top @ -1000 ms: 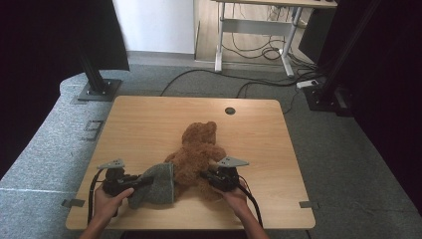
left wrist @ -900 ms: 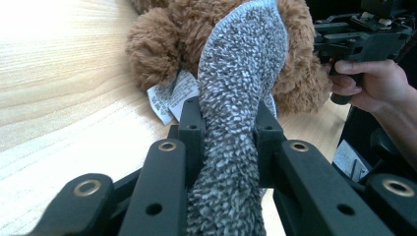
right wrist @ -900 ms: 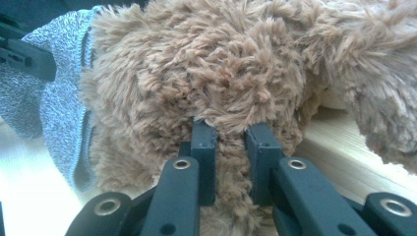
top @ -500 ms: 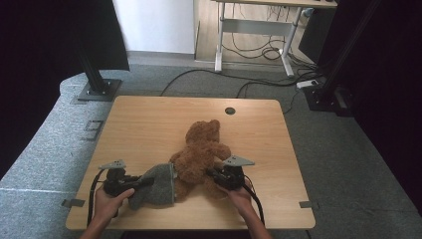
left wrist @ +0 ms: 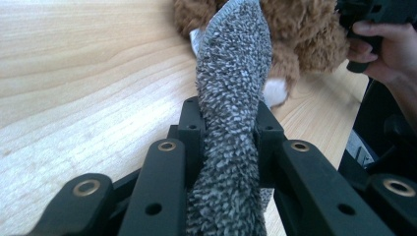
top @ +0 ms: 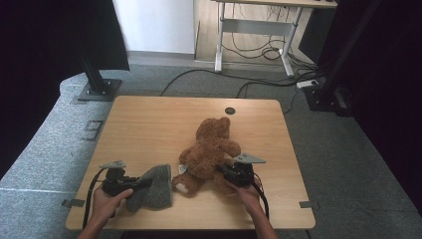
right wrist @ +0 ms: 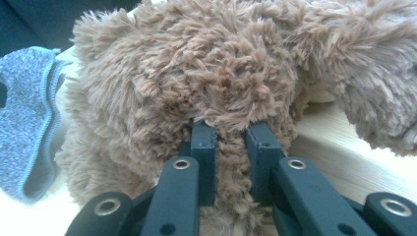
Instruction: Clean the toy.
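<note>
A brown teddy bear (top: pixel 209 149) lies on its back on the wooden table (top: pixel 149 124), head toward the far edge. My right gripper (top: pixel 224 172) is shut on the bear's fur at its lower right side; in the right gripper view the gripper (right wrist: pixel 230 130) pinches a tuft of the bear (right wrist: pixel 196 73). My left gripper (top: pixel 144 183) is shut on a grey fuzzy cloth (top: pixel 154 186) just left of the bear's foot. The left gripper view has that cloth (left wrist: pixel 231 98) standing up between the jaws of the gripper (left wrist: pixel 227 115), with the bear (left wrist: pixel 300 29) behind it.
A round cable hole (top: pixel 229 110) sits near the table's far edge. Black stands (top: pixel 97 82) and a white desk frame (top: pixel 249 30) with cables stand on the grey floor beyond. The table's front edge runs just under my hands.
My right gripper has dragged the bear a little to the right, away from the cloth. The left gripper and the cloth have stayed where they were.
</note>
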Motion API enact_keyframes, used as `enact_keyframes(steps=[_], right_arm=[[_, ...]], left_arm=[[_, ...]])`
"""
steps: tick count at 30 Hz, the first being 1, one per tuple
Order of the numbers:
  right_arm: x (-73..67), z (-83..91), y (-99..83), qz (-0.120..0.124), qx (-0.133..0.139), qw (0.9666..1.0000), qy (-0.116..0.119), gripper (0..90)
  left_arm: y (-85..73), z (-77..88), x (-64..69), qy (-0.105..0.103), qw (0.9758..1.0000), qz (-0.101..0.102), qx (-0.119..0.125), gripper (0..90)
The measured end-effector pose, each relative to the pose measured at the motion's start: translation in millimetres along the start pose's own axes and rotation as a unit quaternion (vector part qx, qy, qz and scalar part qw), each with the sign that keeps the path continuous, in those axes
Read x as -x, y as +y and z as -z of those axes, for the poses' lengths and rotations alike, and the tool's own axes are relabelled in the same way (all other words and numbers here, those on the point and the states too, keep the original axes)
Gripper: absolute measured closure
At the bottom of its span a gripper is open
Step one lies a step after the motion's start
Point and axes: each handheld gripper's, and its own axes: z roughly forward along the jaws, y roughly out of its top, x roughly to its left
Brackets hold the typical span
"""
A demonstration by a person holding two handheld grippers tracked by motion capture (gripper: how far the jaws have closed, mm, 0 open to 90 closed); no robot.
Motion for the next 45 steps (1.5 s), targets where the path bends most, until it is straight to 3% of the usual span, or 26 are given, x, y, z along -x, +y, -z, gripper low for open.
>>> enact_keyframes(steps=[7, 21, 30, 33, 36, 38, 41, 42, 45], right_arm=[[12.9, 5.4, -0.5, -0.005, 0.004, 0.9998, -0.018, 76.8], [35.7, 13.9, -2.3, -0.022, 0.018, 0.9980, -0.056, 76.6], [48.2, 18.1, -4.2, -0.032, 0.027, 0.9960, -0.079, 76.4], [50.2, 19.1, -4.7, -0.035, 0.030, 0.9956, -0.082, 76.5], [51.8, 19.7, -5.0, -0.037, 0.031, 0.9953, -0.083, 76.5], [52.3, 19.8, -5.1, -0.037, 0.032, 0.9953, -0.084, 76.4], [52.7, 19.8, -5.2, -0.037, 0.032, 0.9954, -0.083, 76.3], [52.7, 19.8, -5.2, -0.037, 0.032, 0.9954, -0.083, 76.2], [52.8, 19.8, -5.2, -0.037, 0.033, 0.9954, -0.082, 76.0]], left_arm=[[-2.6, -0.2, -6.9, 0.000, 0.9998, 0.016, -0.008, 71.6], [-8.5, 1.2, -26.4, 0.038, 0.9976, 0.044, -0.036, 69.8], [-9.5, -1.2, -29.7, 0.062, 0.9958, 0.043, -0.052, 65.8], [-9.8, -1.3, -31.3, 0.072, 0.9949, 0.045, -0.054, 60.3], [-9.7, 0.0, -32.6, 0.084, 0.9943, 0.043, -0.050, 49.0], [-9.2, 2.9, -31.6, 0.103, 0.9929, 0.042, -0.042, 41.2], [-9.4, 5.0, -33.4, 0.118, 0.9908, 0.036, -0.054, 18.7], [-9.3, 6.6, -34.0, 0.122, 0.9907, 0.035, -0.048, 14.7], [-6.0, 16.1, -35.4, 0.122, 0.9914, 0.042, -0.020, 13.3]])
